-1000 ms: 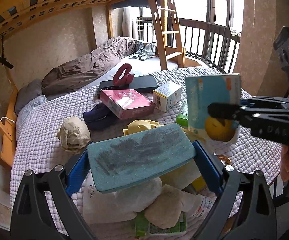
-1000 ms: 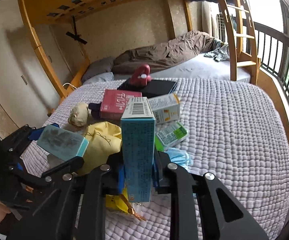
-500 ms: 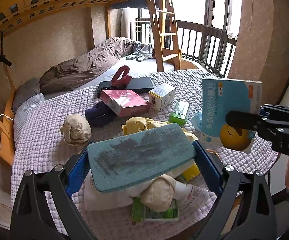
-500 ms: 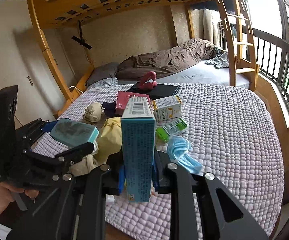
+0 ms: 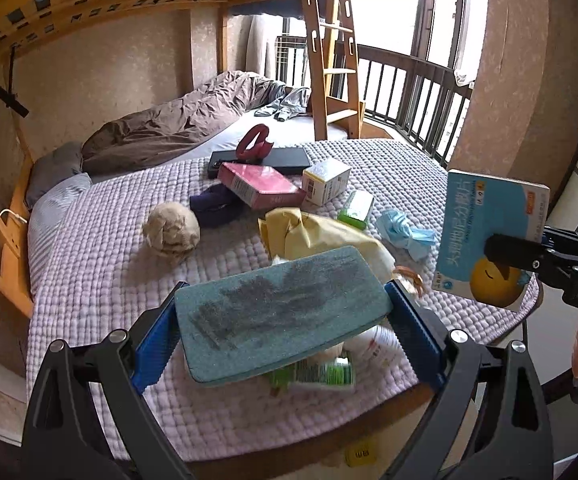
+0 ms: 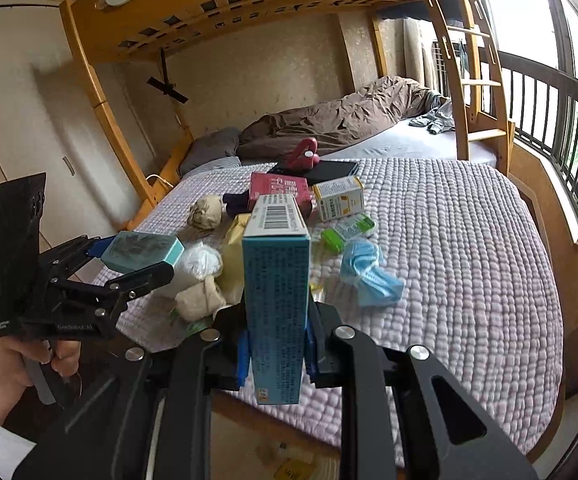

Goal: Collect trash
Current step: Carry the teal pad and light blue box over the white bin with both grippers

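My left gripper (image 5: 285,332) is shut on a flat teal box (image 5: 281,314), held above the bed's near edge; it also shows in the right wrist view (image 6: 141,250). My right gripper (image 6: 275,354) is shut on a tall blue medicine box (image 6: 277,292), seen at the right in the left wrist view (image 5: 489,240). On the bed lie a crumpled paper ball (image 5: 171,230), a yellow bag (image 5: 317,236), a blue face mask (image 6: 369,272), a green packet (image 6: 349,230), a white-green wrapper (image 5: 317,372) and a beige wad (image 6: 201,300).
A pink box (image 5: 261,188), a white-yellow box (image 5: 325,180), a black flat case (image 5: 261,158) with a red object (image 5: 255,146) and a dark cloth (image 5: 213,208) lie further back on the quilted cover (image 6: 449,240). A bunk ladder (image 5: 329,52) and balcony railing (image 5: 417,92) stand behind.
Both grippers have pulled back and up from the bed with their boxes still held. More of the bed's near edge and the floor now shows.
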Demonstrator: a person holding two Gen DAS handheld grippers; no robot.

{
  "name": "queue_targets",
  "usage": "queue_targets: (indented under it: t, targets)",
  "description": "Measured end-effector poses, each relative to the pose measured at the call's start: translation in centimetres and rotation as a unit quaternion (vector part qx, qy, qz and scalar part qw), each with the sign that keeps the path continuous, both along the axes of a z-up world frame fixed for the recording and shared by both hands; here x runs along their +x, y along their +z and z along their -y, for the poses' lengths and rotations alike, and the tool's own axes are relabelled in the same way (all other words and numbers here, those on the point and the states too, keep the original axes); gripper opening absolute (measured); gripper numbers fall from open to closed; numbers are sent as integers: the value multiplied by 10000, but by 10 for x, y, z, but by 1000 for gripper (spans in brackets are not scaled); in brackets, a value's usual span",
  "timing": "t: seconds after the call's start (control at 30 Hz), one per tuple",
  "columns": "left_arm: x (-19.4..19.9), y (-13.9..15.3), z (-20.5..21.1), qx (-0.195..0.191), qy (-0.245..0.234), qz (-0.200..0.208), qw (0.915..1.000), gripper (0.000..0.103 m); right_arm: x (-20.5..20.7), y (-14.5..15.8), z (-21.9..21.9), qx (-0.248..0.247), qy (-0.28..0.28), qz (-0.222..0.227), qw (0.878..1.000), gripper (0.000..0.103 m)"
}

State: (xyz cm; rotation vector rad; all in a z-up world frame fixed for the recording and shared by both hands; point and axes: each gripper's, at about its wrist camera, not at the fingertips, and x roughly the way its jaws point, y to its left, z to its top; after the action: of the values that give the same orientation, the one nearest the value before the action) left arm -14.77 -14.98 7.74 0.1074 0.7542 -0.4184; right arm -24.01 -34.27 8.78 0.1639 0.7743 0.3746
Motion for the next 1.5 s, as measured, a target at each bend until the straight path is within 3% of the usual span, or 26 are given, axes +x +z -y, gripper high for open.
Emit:
queue_targets:
  t: [0.8, 1.5]
  targets:
    - [-58, -24, -17, 27, -168, -515, 9985, 96, -71, -22, -25, 113, 477, -677, 9965, 21]
    - [-88, -48, -5, 312, -510, -845, 9946, 96, -95, -58, -35, 65, 552, -1221, 9910, 21]
